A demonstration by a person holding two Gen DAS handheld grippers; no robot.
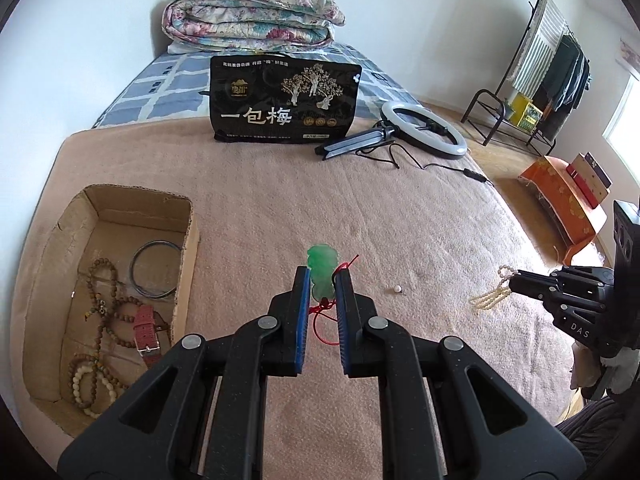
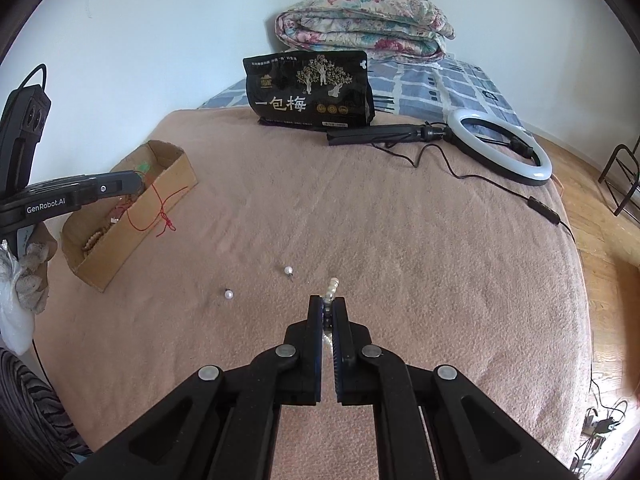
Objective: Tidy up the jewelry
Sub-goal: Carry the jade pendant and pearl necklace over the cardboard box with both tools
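My left gripper [image 1: 322, 274] is shut on a green jade pendant [image 1: 322, 266] with a red cord [image 1: 322, 322] hanging below it, held above the pink blanket to the right of the cardboard box [image 1: 188, 248]. In the right wrist view the left gripper [image 2: 138, 182] sits by the box [image 2: 120, 240] and the cord [image 2: 160, 210] drapes down the box's side. My right gripper [image 2: 329, 300] is shut on a white pearl strand [image 2: 332, 286]; it also shows in the left wrist view [image 1: 494, 294]. Two loose pearl earrings [image 2: 288, 270] [image 2: 228, 294] lie on the blanket.
The box holds bead necklaces [image 1: 100, 308], a dark bangle [image 1: 156, 268] and a red watch strap [image 1: 145, 334]. A black snack bag [image 1: 284, 100], a ring light [image 1: 424, 130] with its cable, and a folded quilt [image 1: 248, 14] lie farther back.
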